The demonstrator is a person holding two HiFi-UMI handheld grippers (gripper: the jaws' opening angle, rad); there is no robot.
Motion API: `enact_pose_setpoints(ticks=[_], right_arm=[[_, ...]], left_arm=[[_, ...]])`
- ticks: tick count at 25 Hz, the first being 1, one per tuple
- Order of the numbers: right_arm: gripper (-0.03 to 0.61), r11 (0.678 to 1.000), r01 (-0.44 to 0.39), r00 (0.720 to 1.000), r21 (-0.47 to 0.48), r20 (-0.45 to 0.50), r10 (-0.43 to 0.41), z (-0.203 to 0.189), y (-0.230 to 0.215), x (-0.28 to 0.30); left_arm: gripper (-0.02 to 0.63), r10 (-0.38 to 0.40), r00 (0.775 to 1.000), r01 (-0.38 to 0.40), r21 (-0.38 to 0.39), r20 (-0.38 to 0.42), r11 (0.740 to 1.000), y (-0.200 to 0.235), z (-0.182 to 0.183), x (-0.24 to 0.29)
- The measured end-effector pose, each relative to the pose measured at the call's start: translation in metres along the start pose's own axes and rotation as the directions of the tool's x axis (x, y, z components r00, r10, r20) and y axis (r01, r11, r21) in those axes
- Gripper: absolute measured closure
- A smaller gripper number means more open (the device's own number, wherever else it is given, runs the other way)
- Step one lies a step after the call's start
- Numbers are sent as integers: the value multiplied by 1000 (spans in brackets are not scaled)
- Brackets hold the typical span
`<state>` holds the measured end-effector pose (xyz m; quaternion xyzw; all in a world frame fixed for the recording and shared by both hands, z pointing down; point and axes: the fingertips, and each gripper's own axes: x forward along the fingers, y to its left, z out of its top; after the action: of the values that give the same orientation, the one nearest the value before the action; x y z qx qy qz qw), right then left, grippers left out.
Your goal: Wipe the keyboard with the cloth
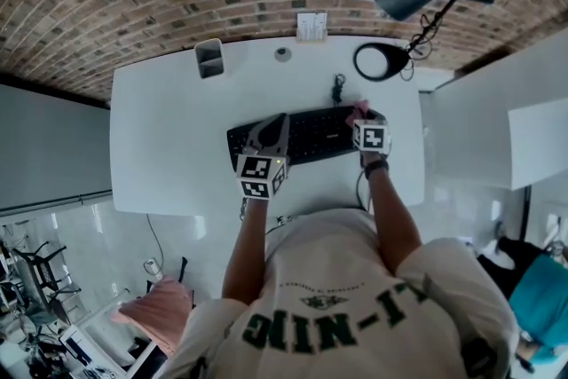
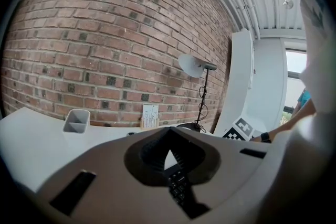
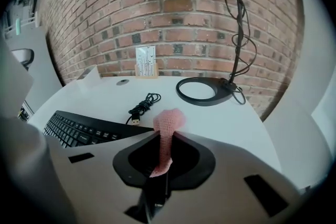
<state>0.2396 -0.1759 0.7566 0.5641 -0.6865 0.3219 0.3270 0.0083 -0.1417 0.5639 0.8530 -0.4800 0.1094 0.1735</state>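
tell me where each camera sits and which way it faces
Head view: on the person's head, looking down at the desk, keyboard, forearms, left tool and right tool.
Left gripper view: on the left tool, looking along its shut jaws over the keys to the brick wall.
Right gripper view: on the right tool, facing the same wall; cloth pinched in its jaws.
Shared: both gripper views show the lamp and keyboard.
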Motion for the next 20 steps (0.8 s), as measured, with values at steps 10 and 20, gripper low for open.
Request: enact_pose_setpoints(ticks=[10,20], right_arm=[[558,996,-81,990,-43,112,86,29,16,-9],[558,823,-424,879,-378,48,475,43,188,-20]], left_arm=[[612,61,998,-61,-25,-2,998,18,-8,-31],[612,181,983,-181,-66,-3,981,61,-23,-87]])
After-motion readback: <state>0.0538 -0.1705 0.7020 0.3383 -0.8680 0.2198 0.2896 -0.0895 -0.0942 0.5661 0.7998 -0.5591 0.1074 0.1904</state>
